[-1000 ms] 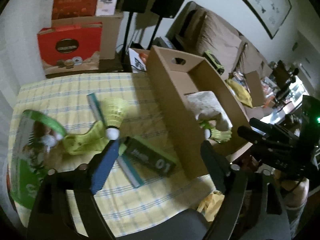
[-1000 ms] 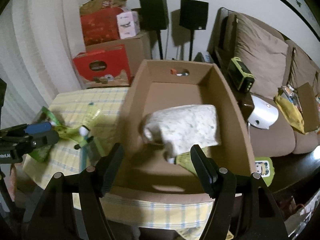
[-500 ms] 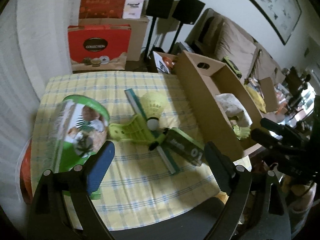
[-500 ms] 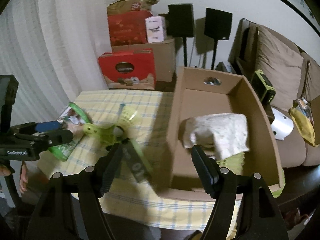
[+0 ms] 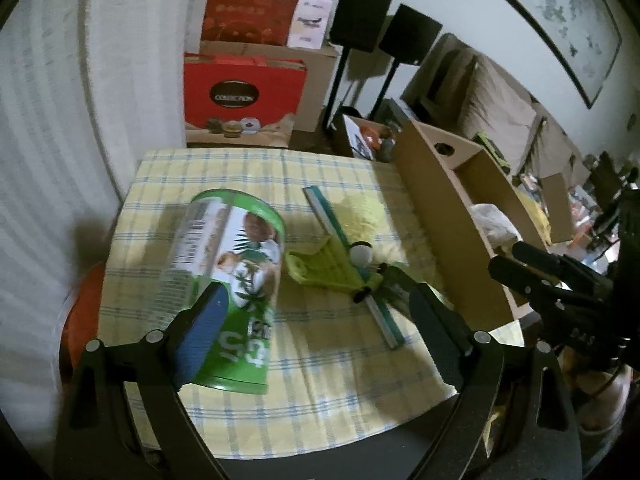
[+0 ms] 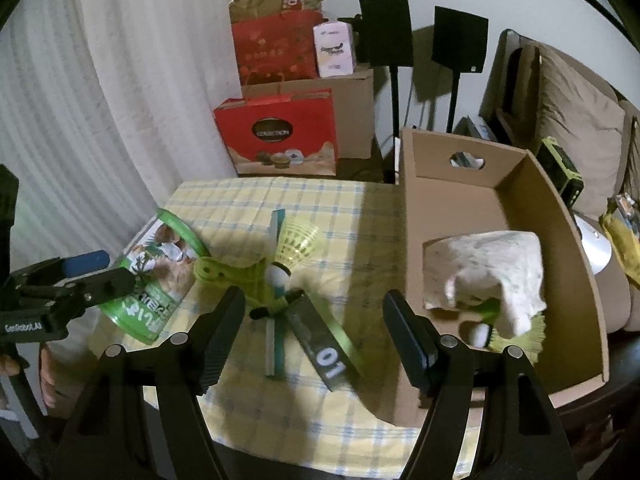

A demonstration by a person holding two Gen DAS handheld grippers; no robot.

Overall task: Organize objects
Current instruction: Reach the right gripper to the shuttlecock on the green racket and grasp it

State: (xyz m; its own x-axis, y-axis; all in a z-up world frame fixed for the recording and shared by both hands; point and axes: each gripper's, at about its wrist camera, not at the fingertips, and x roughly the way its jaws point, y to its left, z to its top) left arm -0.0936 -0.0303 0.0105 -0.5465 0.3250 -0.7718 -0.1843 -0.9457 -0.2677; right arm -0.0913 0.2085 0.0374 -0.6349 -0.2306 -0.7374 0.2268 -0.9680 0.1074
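Can (image 5: 228, 280) lies on its side at the tabletop's (image 5: 320, 380) left edge, my left claw (image 5: 316, 332) wide apart over it, empty. Right claw (image 6: 316, 340) likewise apart above the dark "01" box (image 6: 324, 344). Beyond: green clip (image 6: 236, 276), shuttlecock (image 6: 294, 246), then carton (image 6: 440, 208) holding a cloth (image 6: 488, 272). Step in hand, I judge: reaching. Next: lower, close on can, carry to carton.

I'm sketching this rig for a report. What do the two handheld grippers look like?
Both are matte black frames with silver screws and two flat fingers. The left gripper has one blue-padded finger and one dark one; white "GenRobot.AI" lettering shows on its body in the right wrist view. The right gripper's fingers are black and ribbed.
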